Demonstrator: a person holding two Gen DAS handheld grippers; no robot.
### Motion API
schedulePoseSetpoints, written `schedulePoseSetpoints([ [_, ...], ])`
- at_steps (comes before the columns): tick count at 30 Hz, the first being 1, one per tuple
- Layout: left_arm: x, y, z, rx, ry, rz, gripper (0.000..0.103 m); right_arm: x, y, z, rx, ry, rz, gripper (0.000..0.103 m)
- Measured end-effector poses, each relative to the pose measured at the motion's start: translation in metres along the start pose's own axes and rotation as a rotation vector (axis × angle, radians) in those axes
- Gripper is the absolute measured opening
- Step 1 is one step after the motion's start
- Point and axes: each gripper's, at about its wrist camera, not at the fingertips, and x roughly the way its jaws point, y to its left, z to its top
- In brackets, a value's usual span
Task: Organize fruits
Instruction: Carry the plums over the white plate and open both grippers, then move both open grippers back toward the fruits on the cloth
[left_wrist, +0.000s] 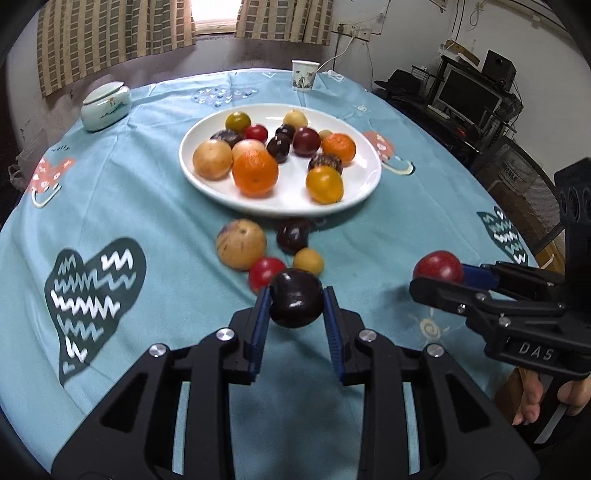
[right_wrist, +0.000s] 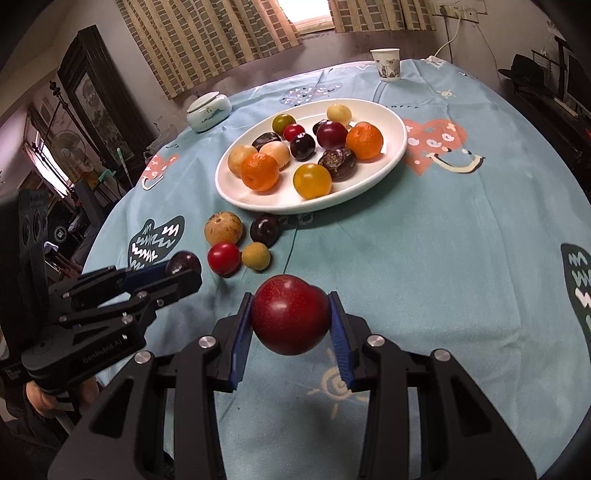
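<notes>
The left gripper is showing as a matte black plastic frame with triangular cut-outs, round silver screws at its joints and ribbed blue pads lining the inner faces of its two fingers. The right gripper is looking the same in build, black with silver screws and blue pads, and from the left wrist view its side is bearing raised letters "DAS" above a pistol-style handle. A black block with round openings is sitting on top of each, and the left one's body is carrying small pale lettering.

Loose fruits block plate (near rim).
</notes>
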Motion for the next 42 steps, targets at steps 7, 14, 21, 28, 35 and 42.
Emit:
schedulePoseSetpoints([
  [7,0.008,0.005,0.087,0.025,-0.052,-0.008,0.029,0.001,0.001,0.06,-0.075,-0.054,-0.039,0.04],
  [14,0.07,0.013,0.14,0.0,0.012,0.011,0.029,0.049,-0.023,0.115,-0.066,-0.02,-0.114,0.04],
  [21,0.103,0.012,0.142,0.016,0.069,0.0,0.029,0.07,-0.038,0.12,-0.051,0.005,-0.114,0.04],
  [28,0.12,0.011,0.149,0.018,0.091,0.007,0.03,0.076,-0.045,0.122,-0.037,0.013,-0.107,0.04],
  [35,0.082,0.013,0.152,0.006,0.008,0.02,0.061,0.056,-0.039,0.124,-0.052,-0.049,-0.16,0.066],
  [42,0.016,0.027,0.115,-0.052,-0.092,0.039,0.089,0.023,-0.026,0.112,-0.061,-0.071,-0.157,0.066],
])
